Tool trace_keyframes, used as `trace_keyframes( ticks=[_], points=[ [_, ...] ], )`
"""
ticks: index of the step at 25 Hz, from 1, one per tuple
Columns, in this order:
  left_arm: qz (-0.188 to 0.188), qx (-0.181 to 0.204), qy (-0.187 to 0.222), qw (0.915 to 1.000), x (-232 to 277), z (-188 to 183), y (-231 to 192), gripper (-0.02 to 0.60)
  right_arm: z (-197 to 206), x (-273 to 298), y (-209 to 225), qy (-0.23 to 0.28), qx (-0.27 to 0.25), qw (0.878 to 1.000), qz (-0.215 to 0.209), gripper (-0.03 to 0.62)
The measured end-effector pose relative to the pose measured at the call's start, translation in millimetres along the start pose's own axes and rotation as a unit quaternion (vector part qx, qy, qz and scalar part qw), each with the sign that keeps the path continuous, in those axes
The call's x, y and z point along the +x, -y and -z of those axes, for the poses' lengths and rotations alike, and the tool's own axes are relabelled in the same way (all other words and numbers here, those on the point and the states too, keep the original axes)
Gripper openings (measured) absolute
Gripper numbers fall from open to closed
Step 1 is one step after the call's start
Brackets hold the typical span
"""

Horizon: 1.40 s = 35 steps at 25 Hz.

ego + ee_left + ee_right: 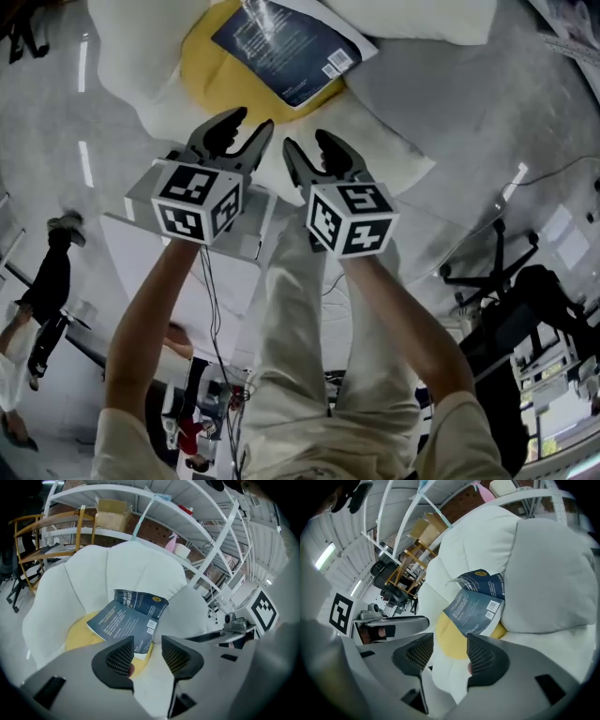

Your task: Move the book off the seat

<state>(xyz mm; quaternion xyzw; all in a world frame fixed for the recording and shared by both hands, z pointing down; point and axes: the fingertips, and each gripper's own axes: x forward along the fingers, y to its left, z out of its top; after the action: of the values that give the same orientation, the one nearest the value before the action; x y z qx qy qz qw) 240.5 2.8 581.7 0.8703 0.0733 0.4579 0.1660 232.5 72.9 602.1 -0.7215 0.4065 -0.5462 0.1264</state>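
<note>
A dark blue book lies open, cover up, on the yellow seat cushion of a white flower-shaped chair. In the left gripper view the book spreads just beyond the jaws, part of it propped against the white backrest. My left gripper and right gripper hover side by side in front of the chair, short of the book. Both stand open with nothing between the fingers. The right gripper view shows the book on the cushion ahead of the jaws.
White metal shelving with a cardboard box stands behind the chair. A wooden rack is at the left. Office chairs and standing people are around on the grey floor.
</note>
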Motion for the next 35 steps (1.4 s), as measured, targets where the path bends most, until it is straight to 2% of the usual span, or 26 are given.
trace_keyframes(
  ticks=[2, 7, 18, 24, 27, 35],
  points=[
    [0.007, 0.007, -0.007, 0.9999, 9, -1, -6, 0.176, -3, 5, 8, 0.003, 0.021, 1.0, 0.001, 0.21],
    [0.022, 0.033, -0.033, 0.9987, 28, 0, -20, 0.259, -14, 22, 31, 0.019, 0.068, 0.997, 0.011, 0.227],
    [0.03, 0.059, -0.063, 0.9958, 83, 5, -46, 0.282, -21, 67, 87, 0.051, 0.179, 0.982, 0.042, 0.291],
    [0.031, 0.072, -0.078, 0.9939, 110, 13, -52, 0.29, -23, 83, 112, 0.066, 0.235, 0.968, 0.055, 0.314],
    [0.032, 0.079, -0.086, 0.9927, 118, 18, -54, 0.293, -20, 94, 122, 0.067, 0.251, 0.963, 0.063, 0.319],
    [0.024, 0.067, -0.088, 0.9936, 136, 38, -57, 0.293, -24, 119, 142, 0.08, 0.275, 0.956, 0.07, 0.326]
  ],
)
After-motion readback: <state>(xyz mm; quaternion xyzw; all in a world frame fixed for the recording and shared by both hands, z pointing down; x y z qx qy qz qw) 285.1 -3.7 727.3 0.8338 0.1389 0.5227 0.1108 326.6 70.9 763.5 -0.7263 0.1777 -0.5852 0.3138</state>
